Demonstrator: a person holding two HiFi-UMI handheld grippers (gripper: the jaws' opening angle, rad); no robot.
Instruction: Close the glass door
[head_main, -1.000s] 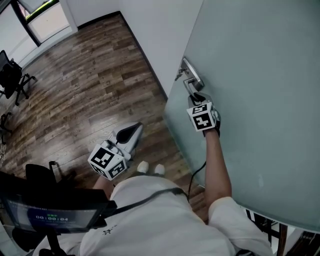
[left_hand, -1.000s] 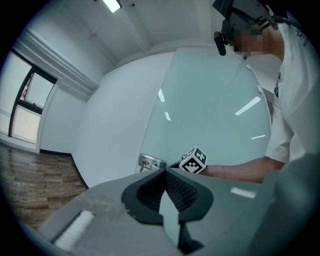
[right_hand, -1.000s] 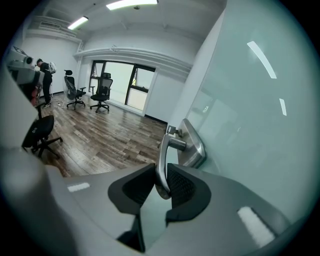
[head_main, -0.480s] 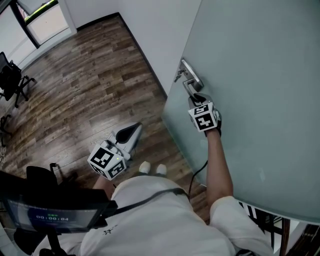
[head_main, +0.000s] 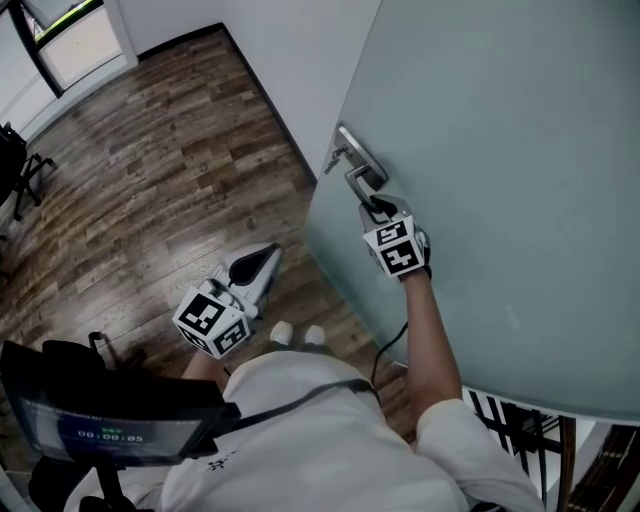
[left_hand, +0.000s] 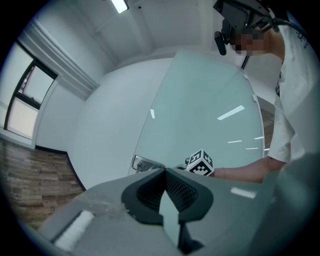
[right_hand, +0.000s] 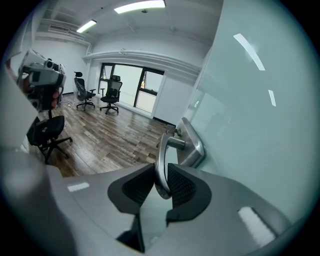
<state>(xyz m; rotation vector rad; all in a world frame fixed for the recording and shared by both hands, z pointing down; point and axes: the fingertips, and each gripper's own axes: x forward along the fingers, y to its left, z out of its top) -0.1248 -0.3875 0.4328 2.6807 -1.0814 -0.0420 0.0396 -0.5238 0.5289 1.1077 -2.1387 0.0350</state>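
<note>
Right gripper clamped on lever handle, jaws just eased slightly wider: firm up grip. Glass door apparently ajar, free edge near white wall at left. Swing steadily, no jerk. Left gripper jaws together, empty.

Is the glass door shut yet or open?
Open. The free edge of the glass door meets no frame, wood floor showing beyond; the right hand-held gripper grips its handle.

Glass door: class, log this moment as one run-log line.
glass door: open | right tongs: gripping door handle, jaws just eased slightly wider | left tongs: shut, empty
</note>
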